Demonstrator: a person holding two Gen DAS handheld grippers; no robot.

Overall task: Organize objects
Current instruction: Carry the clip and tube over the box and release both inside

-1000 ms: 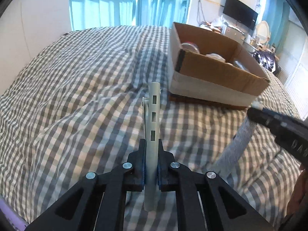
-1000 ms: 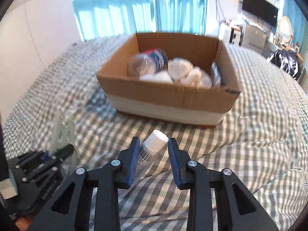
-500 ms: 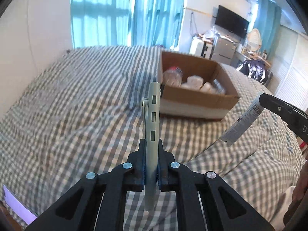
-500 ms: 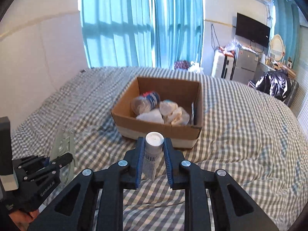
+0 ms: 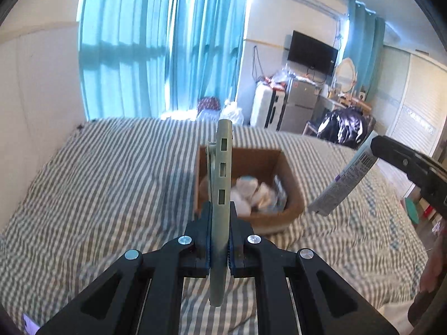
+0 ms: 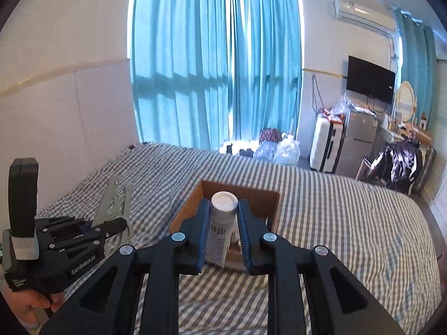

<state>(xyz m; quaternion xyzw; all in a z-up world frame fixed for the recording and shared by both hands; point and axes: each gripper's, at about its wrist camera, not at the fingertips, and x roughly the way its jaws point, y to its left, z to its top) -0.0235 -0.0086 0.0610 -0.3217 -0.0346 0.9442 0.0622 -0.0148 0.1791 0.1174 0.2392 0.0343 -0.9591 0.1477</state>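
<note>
My left gripper [image 5: 220, 217] is shut on a flat grey-green plastic piece [image 5: 220, 184] with small square holes, held upright on edge. My right gripper [image 6: 223, 217] is shut on a white tube [image 6: 222, 224] with a barcode label and round cap. Both are raised above the checked bed. An open cardboard box [image 5: 290, 184] with wrapped white items and a bottle sits on the bed ahead and below. The tube [image 5: 345, 180] and right gripper show at the right of the left wrist view. The left gripper with its plastic piece [image 6: 116, 199] shows at the left of the right wrist view.
The grey-and-white checked bed cover [image 5: 111, 173] spreads around the box. Blue curtains [image 6: 212, 69] hang behind. A suitcase [image 6: 325, 145], fridge, TV [image 6: 370, 79] and a black bag stand beyond the bed at the right. A white padded wall is on the left.
Both grippers have risen and pulled back from the bed with their objects. The box now looks smaller and lower. The right gripper closed on the tube a second ago.
</note>
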